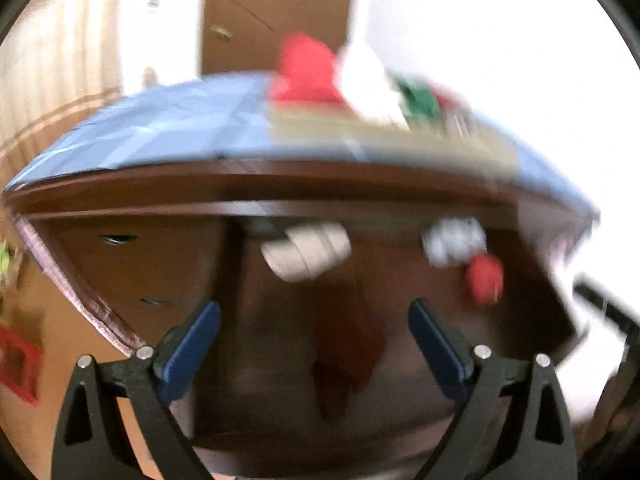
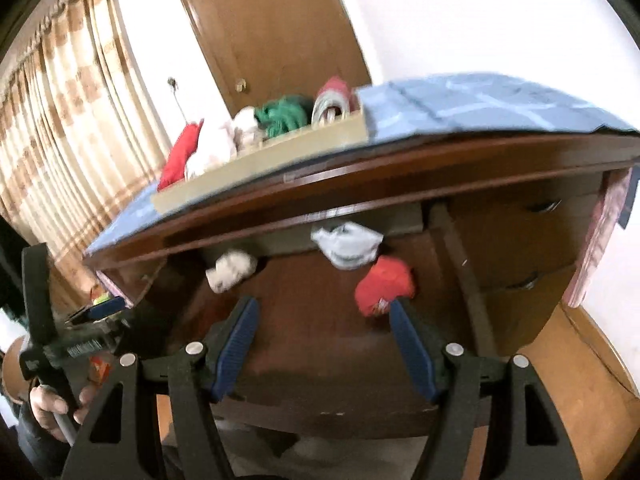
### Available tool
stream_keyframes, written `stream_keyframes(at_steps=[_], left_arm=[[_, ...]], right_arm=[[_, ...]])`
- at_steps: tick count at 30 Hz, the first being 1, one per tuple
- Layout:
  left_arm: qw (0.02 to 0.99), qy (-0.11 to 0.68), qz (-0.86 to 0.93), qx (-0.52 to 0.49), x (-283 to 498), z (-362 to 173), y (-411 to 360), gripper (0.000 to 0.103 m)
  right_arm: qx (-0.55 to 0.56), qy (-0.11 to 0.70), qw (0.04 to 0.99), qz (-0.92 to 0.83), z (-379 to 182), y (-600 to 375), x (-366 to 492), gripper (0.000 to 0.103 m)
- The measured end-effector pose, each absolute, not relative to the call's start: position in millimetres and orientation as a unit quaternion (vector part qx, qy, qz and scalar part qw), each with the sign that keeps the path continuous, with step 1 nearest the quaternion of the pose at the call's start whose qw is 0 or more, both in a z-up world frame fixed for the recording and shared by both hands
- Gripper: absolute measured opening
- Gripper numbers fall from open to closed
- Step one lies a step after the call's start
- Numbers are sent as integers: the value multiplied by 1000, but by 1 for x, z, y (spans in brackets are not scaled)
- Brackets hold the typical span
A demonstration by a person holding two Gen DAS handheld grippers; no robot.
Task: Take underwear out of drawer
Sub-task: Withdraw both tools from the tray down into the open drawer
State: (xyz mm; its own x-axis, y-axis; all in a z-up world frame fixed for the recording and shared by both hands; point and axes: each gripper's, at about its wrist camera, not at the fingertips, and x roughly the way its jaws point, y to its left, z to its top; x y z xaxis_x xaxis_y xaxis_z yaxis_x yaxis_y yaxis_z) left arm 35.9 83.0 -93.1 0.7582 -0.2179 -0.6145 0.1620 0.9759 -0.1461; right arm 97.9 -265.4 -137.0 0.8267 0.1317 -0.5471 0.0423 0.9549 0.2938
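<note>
A dark wooden desk (image 2: 400, 172) has a shallow drawer (image 2: 288, 236) open under its top. Rolled underwear hangs at the drawer's front: a white piece (image 2: 230, 270), a pale grey piece (image 2: 348, 244) and a red piece (image 2: 384, 286). In the blurred left wrist view they show as a beige roll (image 1: 306, 250), a grey-white piece (image 1: 454, 242) and a red piece (image 1: 484, 278). My left gripper (image 1: 314, 320) is open and empty below the drawer. My right gripper (image 2: 322, 316) is open and empty, its right fingertip (image 2: 400, 312) just under the red piece.
A blue cloth (image 2: 480, 100) covers the desk top. A cardboard tray (image 2: 260, 156) on it holds red, white and green clothes. Side drawers (image 2: 528, 232) are at the right. A wooden door (image 2: 272, 28) and curtains (image 2: 60, 120) stand behind. The left gripper (image 2: 44, 344) shows in the right wrist view.
</note>
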Motion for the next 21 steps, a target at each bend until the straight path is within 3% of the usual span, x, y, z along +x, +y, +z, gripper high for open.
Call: stream_keyframes(at_steps=[7, 16, 21], left_arm=[[975, 184, 8, -123, 14, -40, 123, 103], [970, 220, 13, 101, 31, -72, 73, 103], [946, 287, -53, 143, 42, -98, 48, 103]], right_arm=[[124, 200, 971, -29, -106, -282, 80, 70], [-67, 144, 981, -114, -107, -255, 76, 70], [-7, 196, 978, -70, -114, -271, 90, 70]])
